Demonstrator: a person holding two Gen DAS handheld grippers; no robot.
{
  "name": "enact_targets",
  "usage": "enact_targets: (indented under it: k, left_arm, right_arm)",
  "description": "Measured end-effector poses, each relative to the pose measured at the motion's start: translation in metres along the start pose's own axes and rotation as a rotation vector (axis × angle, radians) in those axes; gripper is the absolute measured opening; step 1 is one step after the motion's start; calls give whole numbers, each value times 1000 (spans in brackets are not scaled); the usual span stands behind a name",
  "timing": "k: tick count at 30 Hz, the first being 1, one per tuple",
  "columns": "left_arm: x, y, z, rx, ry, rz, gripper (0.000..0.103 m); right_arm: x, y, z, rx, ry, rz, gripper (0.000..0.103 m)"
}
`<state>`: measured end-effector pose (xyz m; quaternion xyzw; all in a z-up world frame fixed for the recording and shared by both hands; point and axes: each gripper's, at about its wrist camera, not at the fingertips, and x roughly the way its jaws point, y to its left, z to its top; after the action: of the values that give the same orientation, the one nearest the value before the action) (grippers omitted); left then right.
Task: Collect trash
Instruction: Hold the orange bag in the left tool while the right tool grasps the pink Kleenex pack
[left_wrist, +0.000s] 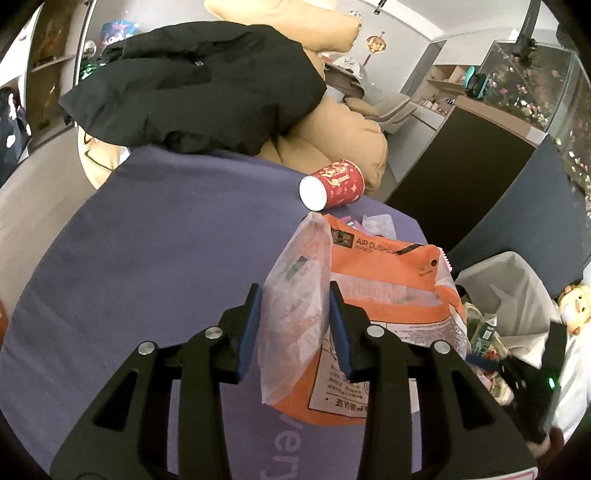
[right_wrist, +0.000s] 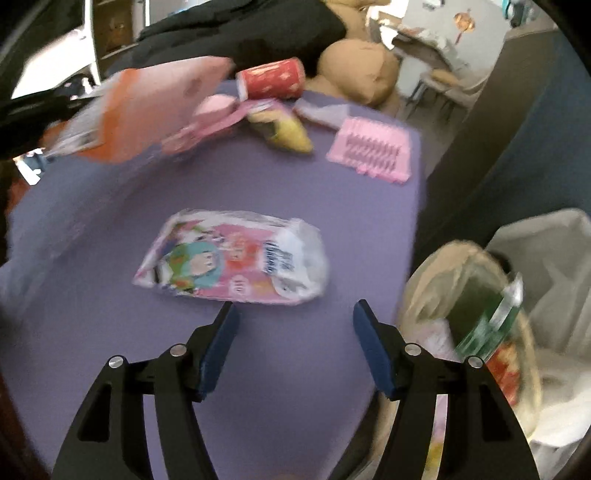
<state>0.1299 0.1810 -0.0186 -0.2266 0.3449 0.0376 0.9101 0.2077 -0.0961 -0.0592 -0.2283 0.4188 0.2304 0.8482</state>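
two hand-held grippers are working: your left hand-held gripper (left_wrist: 295, 310) is pinching the orange packet (left_wrist: 384, 295), hanging just left of the lined trash bin (left_wrist: 517, 280); keep carrying it over that bin before loosening. your right hand-held gripper (right_wrist: 293, 332) is spread, empty.

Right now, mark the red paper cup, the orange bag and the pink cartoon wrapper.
red paper cup (left_wrist: 334, 181): left wrist view, on its printed side wall.
orange bag (left_wrist: 388, 291): left wrist view, on its printed front panel.
pink cartoon wrapper (right_wrist: 232, 258): right wrist view, on the middle of its printed face.
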Motion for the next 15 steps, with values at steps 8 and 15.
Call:
enact_targets:
  k: [8,15]
  left_arm:
    - [-9,10,-6,1,-42,32,34]
    - [-13,19,-5,-11,-68,50,34]
  right_arm:
    - [-9,-40,18,243,-19,37,61]
    - [7,-5,12,475,43,244,61]
